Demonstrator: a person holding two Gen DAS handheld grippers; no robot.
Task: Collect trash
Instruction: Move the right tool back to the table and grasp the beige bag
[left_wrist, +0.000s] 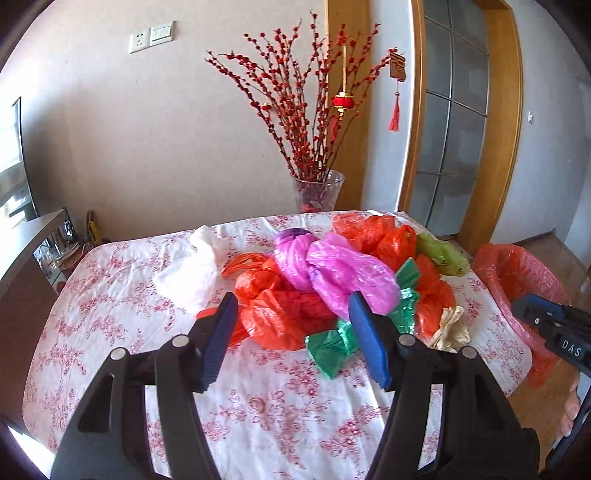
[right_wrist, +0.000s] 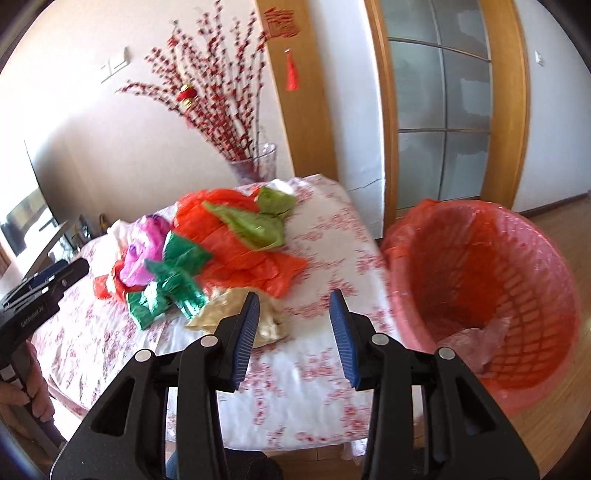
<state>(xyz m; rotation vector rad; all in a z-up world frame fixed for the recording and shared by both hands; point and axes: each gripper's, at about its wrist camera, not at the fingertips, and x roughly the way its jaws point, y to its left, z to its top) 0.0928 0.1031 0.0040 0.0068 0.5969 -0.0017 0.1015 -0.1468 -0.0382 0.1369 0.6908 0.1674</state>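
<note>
Since nearly all the bags (left_wrist: 317, 280) lie heaped on the table (left_wrist: 110, 332), we judge the job barely begun: the bin (right_wrist: 491, 295), lined in red and standing on the floor off the table's right edge, holds only a pale scrap or two at its bottom. Left to clear are the pink bag (left_wrist: 343, 273), the red ones, the green pieces (left_wrist: 332, 343), a white bag (left_wrist: 195, 269) nearer the far left corner, a yellow-green bag (right_wrist: 258, 221) toward the far right, and a beige wad (right_wrist: 236, 317) by the right edge.

Our left gripper (left_wrist: 295, 339) hovers spread wide and holding nothing, with the red and green bags just beyond its tips. Our right gripper (right_wrist: 295, 332) is likewise spread and holding nothing; the beige wad sits just beside its left finger, partly hidden by it, while the bin lies near on its right.
</note>
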